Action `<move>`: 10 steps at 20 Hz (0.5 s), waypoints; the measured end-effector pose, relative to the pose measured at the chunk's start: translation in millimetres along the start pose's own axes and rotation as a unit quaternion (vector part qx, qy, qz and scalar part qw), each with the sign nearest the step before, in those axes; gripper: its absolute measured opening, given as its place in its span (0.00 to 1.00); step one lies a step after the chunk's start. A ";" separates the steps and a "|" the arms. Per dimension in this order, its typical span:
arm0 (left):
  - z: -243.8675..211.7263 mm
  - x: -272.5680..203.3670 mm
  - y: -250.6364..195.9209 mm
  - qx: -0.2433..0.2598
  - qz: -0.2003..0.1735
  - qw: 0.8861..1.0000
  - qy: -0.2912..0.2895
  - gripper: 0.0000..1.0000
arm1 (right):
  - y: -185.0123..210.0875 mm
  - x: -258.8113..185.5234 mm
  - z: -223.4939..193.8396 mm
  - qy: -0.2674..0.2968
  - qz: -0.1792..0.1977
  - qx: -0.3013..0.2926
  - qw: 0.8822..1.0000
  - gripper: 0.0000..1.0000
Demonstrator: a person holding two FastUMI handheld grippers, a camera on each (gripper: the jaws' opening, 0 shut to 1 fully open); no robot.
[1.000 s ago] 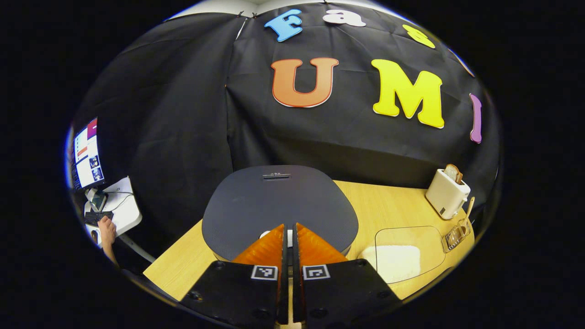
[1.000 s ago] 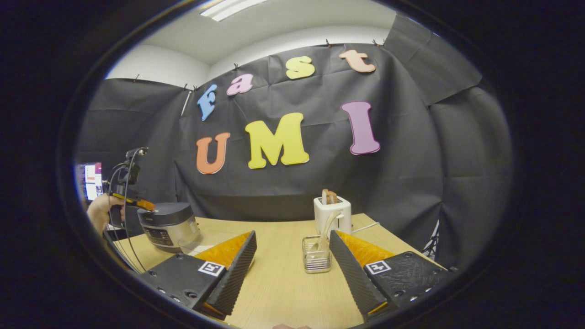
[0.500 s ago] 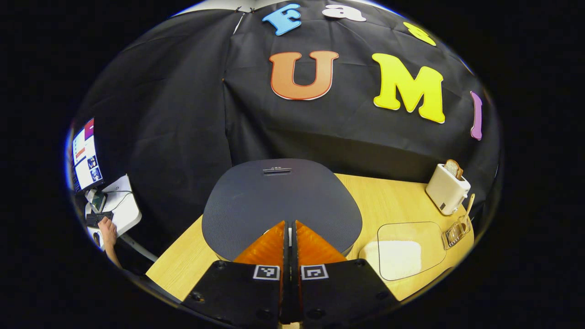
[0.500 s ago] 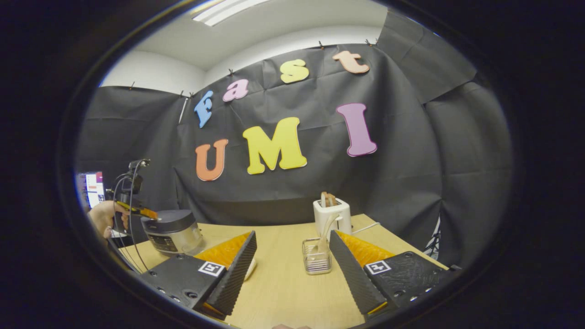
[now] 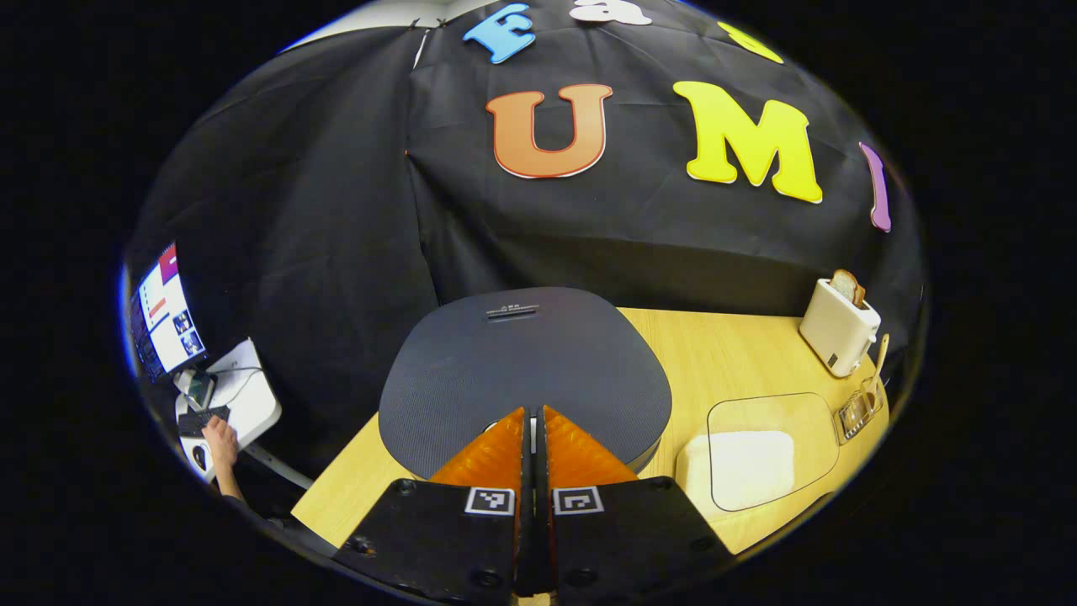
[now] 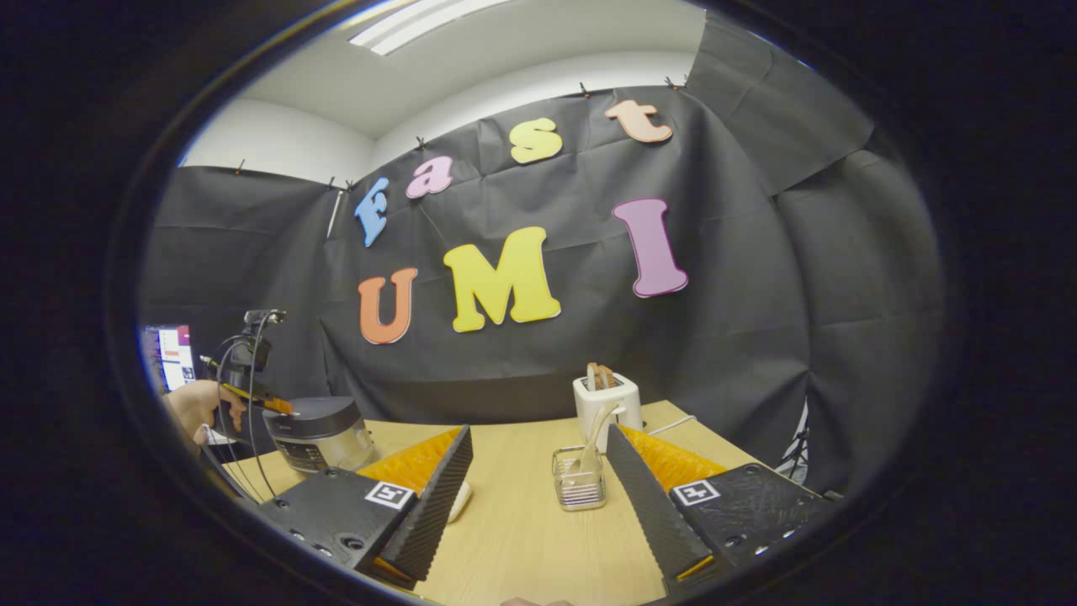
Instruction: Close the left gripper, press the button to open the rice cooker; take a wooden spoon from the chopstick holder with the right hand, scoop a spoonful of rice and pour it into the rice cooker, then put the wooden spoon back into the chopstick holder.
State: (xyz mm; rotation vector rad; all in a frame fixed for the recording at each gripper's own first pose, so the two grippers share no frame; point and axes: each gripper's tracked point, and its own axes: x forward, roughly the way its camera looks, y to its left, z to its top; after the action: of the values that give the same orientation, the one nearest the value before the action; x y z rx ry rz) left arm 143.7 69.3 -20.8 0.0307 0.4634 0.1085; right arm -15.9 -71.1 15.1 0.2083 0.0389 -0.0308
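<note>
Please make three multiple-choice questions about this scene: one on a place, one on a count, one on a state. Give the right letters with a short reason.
1. Where does the wooden spoon stand?
A. in the chopstick holder
B. in the rice cooker
C. in the toaster

2. How many bread slices stand in the toaster?
A. none
B. two
C. five

3. How is the rice cooker's lid?
A. open
B. removed
C. closed

Answers:
1 A, the spoon rises from the wire holder.
2 B, the right gripper view shows two tops.
3 C, the lid lies flat under the shut left claw; the right claw is open.
</note>
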 end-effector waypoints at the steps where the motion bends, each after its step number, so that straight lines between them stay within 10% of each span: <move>1: 4.2 -5.9 -4.3 0.003 -0.002 1.000 -0.003 0.03 | -3.5 0.5 -2.1 0.001 -0.003 0.001 1.000 0.95; 10: 70.3 -91.5 -23.4 -0.031 -0.017 0.989 -0.140 0.03 | -7.6 8.3 -9.1 0.018 -0.013 0.013 1.000 0.95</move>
State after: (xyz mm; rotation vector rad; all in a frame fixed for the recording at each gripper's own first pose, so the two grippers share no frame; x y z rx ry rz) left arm 96.1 35.5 81.5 -0.0220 0.1789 0.0839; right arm -8.2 -76.9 4.3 0.2337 0.0776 -0.0536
